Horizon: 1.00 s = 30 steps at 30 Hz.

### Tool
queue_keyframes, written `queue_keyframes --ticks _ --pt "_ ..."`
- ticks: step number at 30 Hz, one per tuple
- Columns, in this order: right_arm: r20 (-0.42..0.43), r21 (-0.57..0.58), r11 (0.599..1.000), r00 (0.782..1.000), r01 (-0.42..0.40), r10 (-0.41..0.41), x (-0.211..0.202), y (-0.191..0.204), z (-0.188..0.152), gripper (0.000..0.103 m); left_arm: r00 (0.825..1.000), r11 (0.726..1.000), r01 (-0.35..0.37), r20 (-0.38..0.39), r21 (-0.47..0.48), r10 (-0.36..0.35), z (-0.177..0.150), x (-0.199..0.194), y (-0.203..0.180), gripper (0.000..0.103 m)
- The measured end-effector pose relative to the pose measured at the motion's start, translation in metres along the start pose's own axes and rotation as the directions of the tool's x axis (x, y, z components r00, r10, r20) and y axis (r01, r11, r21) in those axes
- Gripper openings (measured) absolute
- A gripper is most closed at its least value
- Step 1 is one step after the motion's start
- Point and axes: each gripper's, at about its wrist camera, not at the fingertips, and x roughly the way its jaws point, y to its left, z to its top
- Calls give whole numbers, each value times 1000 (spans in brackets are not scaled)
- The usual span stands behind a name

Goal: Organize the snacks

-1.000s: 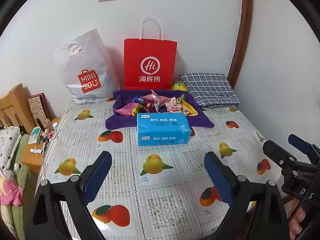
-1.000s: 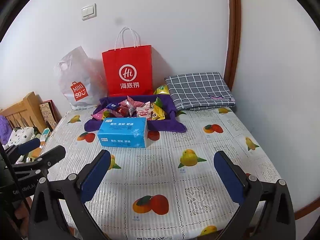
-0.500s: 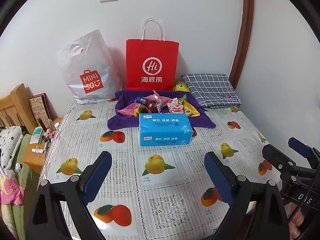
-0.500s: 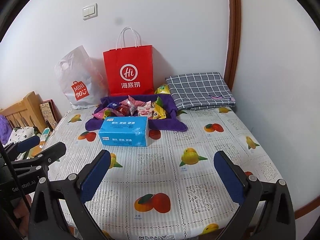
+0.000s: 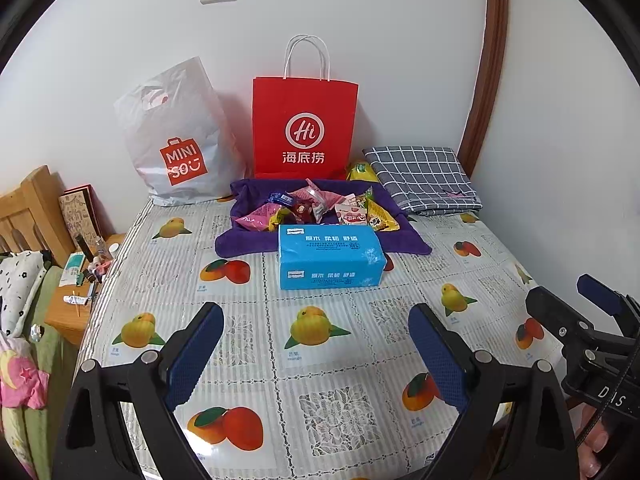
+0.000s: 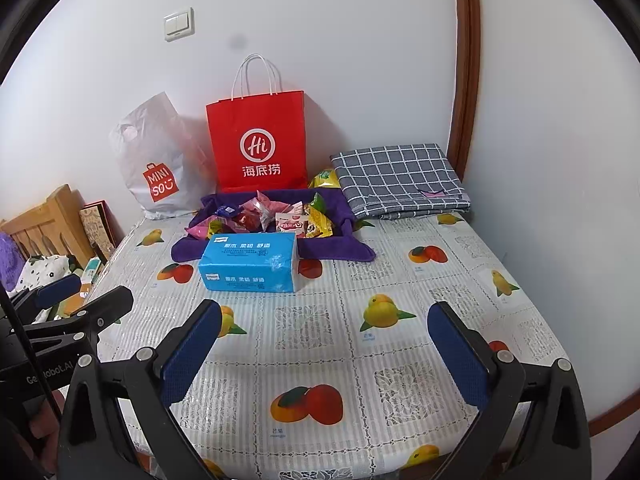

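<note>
Several bright snack packets (image 5: 316, 208) (image 6: 276, 216) lie heaped on a purple towel (image 5: 240, 240) (image 6: 340, 252) at the far side of the table. A blue tissue pack (image 5: 330, 256) (image 6: 250, 262) sits just in front of them. My left gripper (image 5: 316, 340) hangs open over the near table with nothing between its blue pads. My right gripper (image 6: 324, 338) is open too and empty, equally far from the snacks. Each gripper shows at the edge of the other's view.
A red paper bag (image 5: 304, 128) (image 6: 258, 144) and a white plastic bag (image 5: 176, 136) (image 6: 156, 160) stand against the back wall. A folded checked cloth (image 5: 424, 178) (image 6: 400, 178) lies at the back right. The fruit-print tablecloth (image 5: 328, 360) covers the table; a wooden nightstand (image 5: 72, 312) is left.
</note>
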Motion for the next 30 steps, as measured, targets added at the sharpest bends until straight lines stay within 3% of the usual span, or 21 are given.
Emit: queue_keyframes --ticks 30 --pt "9 0 1000 1000 0 0 -7 2 1 101 1000 1000 2 3 -1 -2 2 -4 -2 94"
